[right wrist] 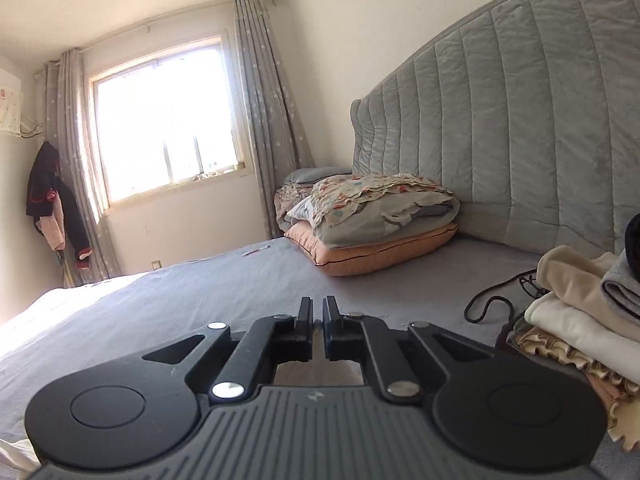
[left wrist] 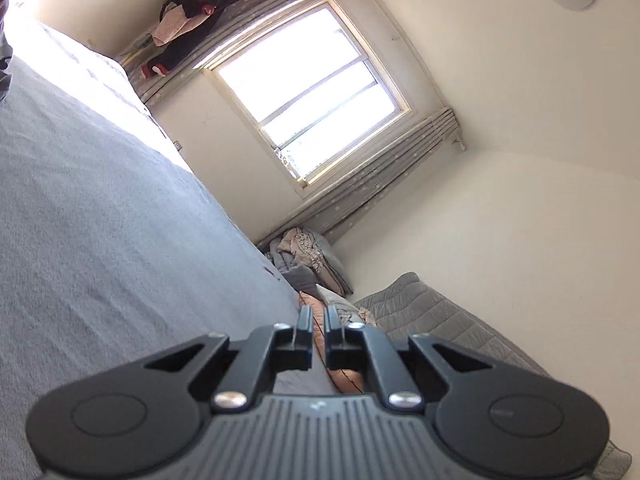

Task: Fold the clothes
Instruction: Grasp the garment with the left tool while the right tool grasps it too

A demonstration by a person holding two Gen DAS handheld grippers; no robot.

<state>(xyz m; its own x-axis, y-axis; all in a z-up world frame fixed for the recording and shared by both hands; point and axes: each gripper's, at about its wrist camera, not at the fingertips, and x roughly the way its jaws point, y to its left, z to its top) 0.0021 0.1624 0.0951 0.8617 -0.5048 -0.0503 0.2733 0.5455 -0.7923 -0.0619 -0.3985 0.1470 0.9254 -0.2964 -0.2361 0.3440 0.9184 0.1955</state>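
My left gripper (left wrist: pixel 318 316) is shut and empty, held tilted above the grey bed sheet (left wrist: pixel 100 240). My right gripper (right wrist: pixel 318 307) is shut and empty, held low over the grey bed sheet (right wrist: pixel 200 292). A stack of folded clothes (right wrist: pixel 580 320), cream, beige and grey, lies on the bed at the right edge of the right wrist view. A bit of white cloth (right wrist: pixel 14 454) shows at the bottom left corner of that view. No garment is between either gripper's fingers.
An orange pillow (right wrist: pixel 372 250) with folded bedding (right wrist: pixel 372 204) on it sits by the padded grey headboard (right wrist: pixel 520 120). A black cable (right wrist: pixel 492 300) lies on the sheet near the stack. Dark clothes (right wrist: pixel 52 200) hang beside the window (right wrist: pixel 164 124).
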